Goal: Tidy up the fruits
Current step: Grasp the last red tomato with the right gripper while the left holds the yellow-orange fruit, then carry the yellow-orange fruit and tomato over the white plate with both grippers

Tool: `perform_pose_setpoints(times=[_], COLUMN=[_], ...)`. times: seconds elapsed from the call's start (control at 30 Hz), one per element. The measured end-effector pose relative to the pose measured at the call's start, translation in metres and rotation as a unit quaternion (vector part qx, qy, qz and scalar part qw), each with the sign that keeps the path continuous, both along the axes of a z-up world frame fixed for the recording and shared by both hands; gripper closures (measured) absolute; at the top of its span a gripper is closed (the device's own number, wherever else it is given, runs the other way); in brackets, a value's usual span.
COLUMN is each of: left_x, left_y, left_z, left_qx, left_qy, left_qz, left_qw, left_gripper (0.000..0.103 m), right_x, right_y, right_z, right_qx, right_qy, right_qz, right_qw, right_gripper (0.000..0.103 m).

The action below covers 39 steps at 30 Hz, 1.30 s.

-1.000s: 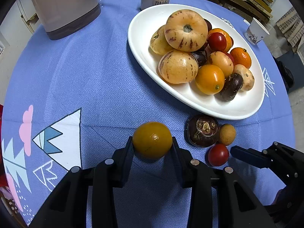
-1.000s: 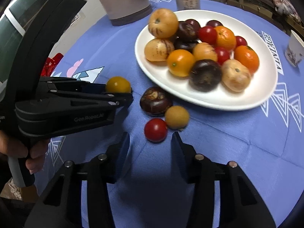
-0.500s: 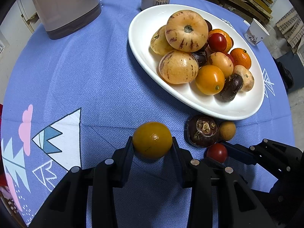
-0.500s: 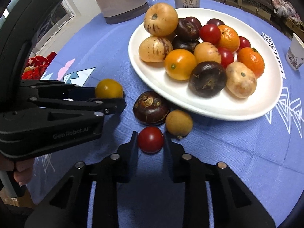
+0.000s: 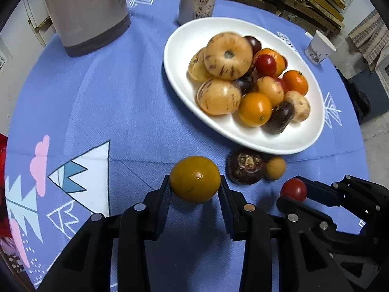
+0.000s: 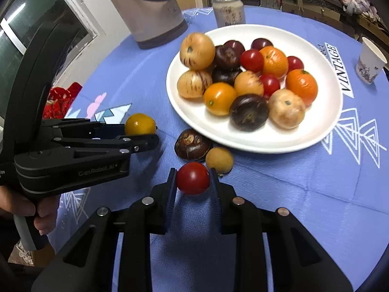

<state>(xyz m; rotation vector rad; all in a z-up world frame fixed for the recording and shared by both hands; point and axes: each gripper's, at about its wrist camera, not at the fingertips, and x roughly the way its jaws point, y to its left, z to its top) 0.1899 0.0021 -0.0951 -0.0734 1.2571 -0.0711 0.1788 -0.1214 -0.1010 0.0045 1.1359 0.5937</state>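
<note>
My left gripper (image 5: pixel 195 189) is shut on a yellow-orange tomato (image 5: pixel 195 179) and holds it above the blue tablecloth; the tomato also shows in the right wrist view (image 6: pixel 140 124). My right gripper (image 6: pixel 193 182) is shut on a red cherry tomato (image 6: pixel 192 178), also seen in the left wrist view (image 5: pixel 293 189). A dark purple fruit (image 6: pixel 192 144) and a small tan fruit (image 6: pixel 219 159) lie on the cloth just ahead of it. A white oval plate (image 6: pixel 323 121) behind them holds several fruits.
A grey-beige appliance (image 5: pixel 85 14) stands at the far left of the round table. A drink can (image 5: pixel 197 3) stands behind the plate. A paper cup (image 6: pixel 370 59) stands at the far right. The table edge curves close on the right.
My right gripper moved forward around the red cherry tomato, shut on it and lifted it. My left gripper raised the yellow-orange tomato slightly.
</note>
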Motion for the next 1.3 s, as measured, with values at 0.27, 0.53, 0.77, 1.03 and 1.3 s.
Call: perform_pose_setpoints(times=[0.27, 0.53, 0.77, 1.03, 1.3], left_x=[0.001, 0.011, 0.031, 0.060, 0.082], left_y=[-0.014, -0.038, -0.050, -0.056, -0.056], left_z=[0.029, 0.055, 0.055, 0.048, 0.036], left_qx=[0.002, -0.001, 0.002, 0.007, 0.006], left_qy=[-0.026, -0.057, -0.060, -0.056, -0.047], left_qz=[-0.012, -0.041, -0.049, -0.053, -0.048], left_qw=[0.9996, 0.9975, 0.9970, 0.9970, 0.9977], left_gripper=[0.065, 0.065, 0.065, 0.065, 0.065], right_x=[0.005, 0.019, 0.045, 0.077, 0.103], right_y=[-0.018, -0.039, -0.045, -0.048, -0.048], right_z=[0.026, 0.042, 0.050, 0.046, 0.031], right_qx=[0.018, 0.027, 0.032, 0.040, 0.044], right_qy=[-0.023, -0.044, -0.059, -0.058, -0.044], right_qz=[-0.016, -0.041, -0.056, -0.066, -0.075], right_qw=[0.999, 0.998, 0.996, 0.995, 0.995], right_gripper=[0.078, 0.078, 0.077, 0.077, 0.077])
